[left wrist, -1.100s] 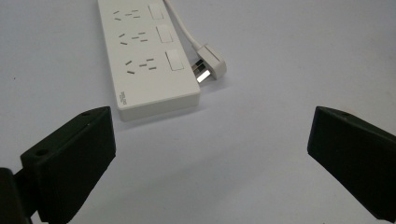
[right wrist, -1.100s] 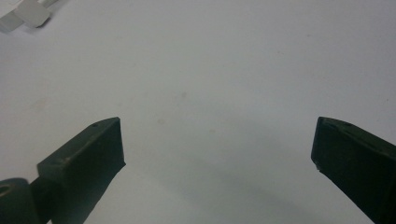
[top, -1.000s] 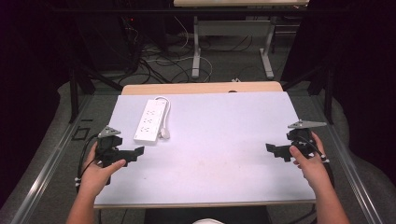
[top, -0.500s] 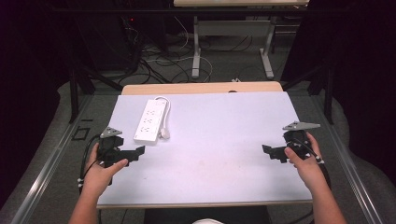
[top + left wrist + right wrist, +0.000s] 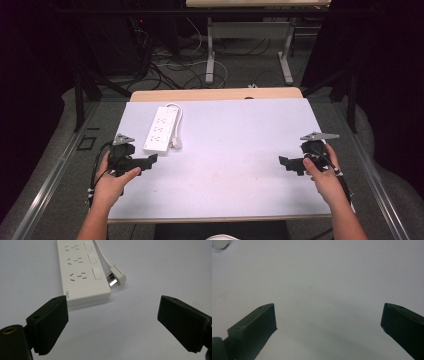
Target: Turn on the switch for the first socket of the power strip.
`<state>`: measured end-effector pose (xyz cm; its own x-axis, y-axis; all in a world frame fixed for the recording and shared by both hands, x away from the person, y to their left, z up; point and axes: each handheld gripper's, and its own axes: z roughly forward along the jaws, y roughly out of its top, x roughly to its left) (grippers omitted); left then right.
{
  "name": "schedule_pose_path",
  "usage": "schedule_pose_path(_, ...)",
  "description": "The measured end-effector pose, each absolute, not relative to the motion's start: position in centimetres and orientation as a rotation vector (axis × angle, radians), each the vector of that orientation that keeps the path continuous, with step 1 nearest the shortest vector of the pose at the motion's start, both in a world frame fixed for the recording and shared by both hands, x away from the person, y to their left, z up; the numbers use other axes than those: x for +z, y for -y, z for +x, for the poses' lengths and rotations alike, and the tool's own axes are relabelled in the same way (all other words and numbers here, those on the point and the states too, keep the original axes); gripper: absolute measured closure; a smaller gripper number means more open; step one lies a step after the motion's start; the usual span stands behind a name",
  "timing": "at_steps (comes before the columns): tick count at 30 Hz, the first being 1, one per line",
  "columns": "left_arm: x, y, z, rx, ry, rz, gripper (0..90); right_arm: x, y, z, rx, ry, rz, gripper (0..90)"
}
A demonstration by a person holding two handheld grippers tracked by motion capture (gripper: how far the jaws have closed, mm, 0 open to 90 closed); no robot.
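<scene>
Item: white power strip (image 5: pixel 160 129), three socket rows with a switch beside each as seen in the left gripper view (image 5: pixel 81 267), lying flat on the pale worktop (image 5: pixel 235 150) toward its far left part, long axis running roughly away from the person. Its white cord (image 5: pixel 175 107) loops from the far end and comes back along the strip's right side, ending in a white plug (image 5: pixel 117 276) that lies on the worktop just beside the strip's near right corner, metal prongs showing, not inserted in any socket. Left tongs (image 5: pixel 150 161): held in the person's left hand (image 5: pixel 112 182) at the worktop's left edge, near the strip's near end but not touching it; in the left gripper view (image 5: pixel 112 315) the jaws stand wide apart, having just closed in a little, with nothing between them, the strip's near corner ahead of the left jaw. Right tongs (image 5: pixel 285 162): held in the right hand (image 5: pixel 322 180) at the worktop's right side, well apart from the strip; in the right gripper view (image 5: pixel 328 320) the jaws stand wide apart over bare worktop, gripping nothing. Surroundings: wooden strip (image 5: pixel 215 94) along the worktop's far edge; dark floor beyond with loose cables (image 5: pixel 175 65) and the metal legs of another table (image 5: pixel 210 55).
</scene>
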<state>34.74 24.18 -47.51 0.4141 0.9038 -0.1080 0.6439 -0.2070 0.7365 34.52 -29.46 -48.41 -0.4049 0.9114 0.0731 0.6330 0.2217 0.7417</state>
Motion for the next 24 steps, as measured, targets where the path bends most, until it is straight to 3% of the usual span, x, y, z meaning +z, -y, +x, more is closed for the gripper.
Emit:
schedule_pose_path(6, -46.9, -24.0, 35.4, 0.489, -1.313, 1.945, 15.5, -48.5, 29.4, 34.5, 0.995, -2.12, 1.448, 0.0)
schedule_pose_path(24, -44.3, -23.2, 38.2, 0.569, -1.307, 1.964, 19.9, -48.3, 29.4, 34.4, 1.009, -2.114, 1.445, 0.0)
